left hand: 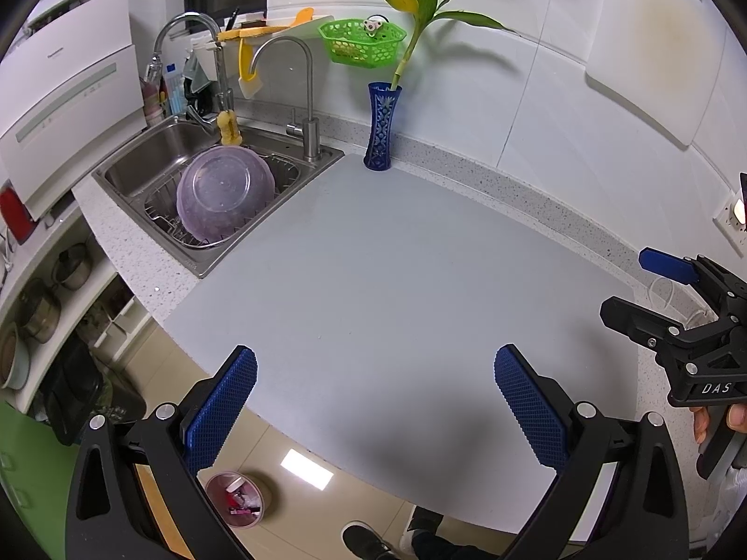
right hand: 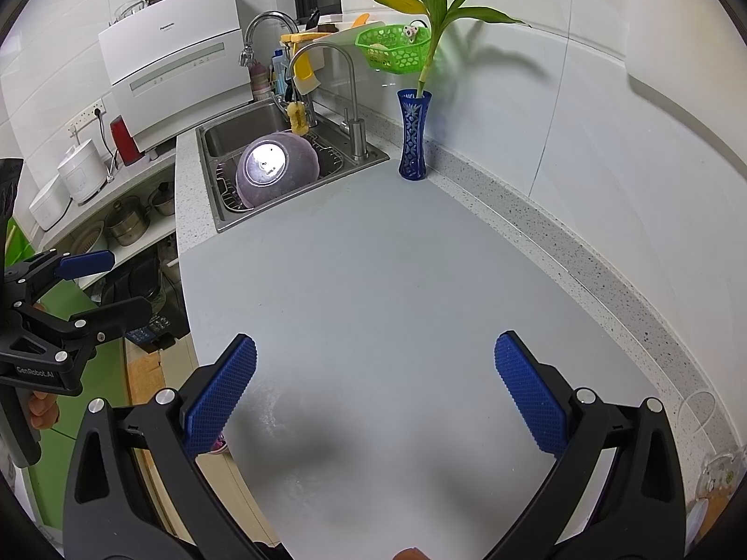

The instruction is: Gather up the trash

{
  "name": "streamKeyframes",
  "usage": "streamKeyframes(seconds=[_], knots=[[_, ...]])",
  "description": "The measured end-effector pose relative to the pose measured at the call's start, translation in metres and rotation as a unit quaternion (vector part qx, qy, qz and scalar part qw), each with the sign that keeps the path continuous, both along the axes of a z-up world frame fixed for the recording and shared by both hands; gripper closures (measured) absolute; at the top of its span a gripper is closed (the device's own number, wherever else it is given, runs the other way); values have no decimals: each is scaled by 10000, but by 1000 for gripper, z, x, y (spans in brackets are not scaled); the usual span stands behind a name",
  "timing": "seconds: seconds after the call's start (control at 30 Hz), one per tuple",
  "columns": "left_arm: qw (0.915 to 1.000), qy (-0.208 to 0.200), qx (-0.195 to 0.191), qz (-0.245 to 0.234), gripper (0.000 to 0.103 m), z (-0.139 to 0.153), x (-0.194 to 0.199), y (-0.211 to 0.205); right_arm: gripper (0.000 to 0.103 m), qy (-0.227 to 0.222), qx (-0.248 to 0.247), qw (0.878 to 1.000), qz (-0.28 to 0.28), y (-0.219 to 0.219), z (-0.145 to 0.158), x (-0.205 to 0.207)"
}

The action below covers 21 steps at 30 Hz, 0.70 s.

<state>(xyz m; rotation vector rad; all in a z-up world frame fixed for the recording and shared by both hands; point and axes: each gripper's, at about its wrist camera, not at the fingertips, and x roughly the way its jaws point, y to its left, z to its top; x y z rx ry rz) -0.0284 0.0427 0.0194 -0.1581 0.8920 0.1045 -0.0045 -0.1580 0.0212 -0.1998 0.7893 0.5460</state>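
My left gripper [left hand: 376, 401] is open and empty above the front edge of the grey counter mat [left hand: 397, 256]. A small pink trash bin [left hand: 236, 499] with scraps inside stands on the floor below it. My right gripper [right hand: 376, 396] is open and empty over the mat [right hand: 397, 280]. The right gripper also shows at the right edge of the left wrist view [left hand: 653, 289], and the left gripper shows at the left edge of the right wrist view [right hand: 100, 282]. No trash shows on the mat.
A steel sink [left hand: 140, 163] holds a rack with an upturned purple bowl [left hand: 224, 193]. A blue vase [left hand: 380, 126] with a green plant stands at the back wall, under a green basket [left hand: 362, 42]. Clear plastic items [right hand: 719, 471] lie at the counter's right end.
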Motion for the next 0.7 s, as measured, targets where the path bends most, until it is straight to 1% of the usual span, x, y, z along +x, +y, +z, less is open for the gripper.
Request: streamKeyframes(seconds=[0.7], knots=[[10000,1,-22,-48,5,-3,-1,0,3,8,4,10000,25,0,-2,4]])
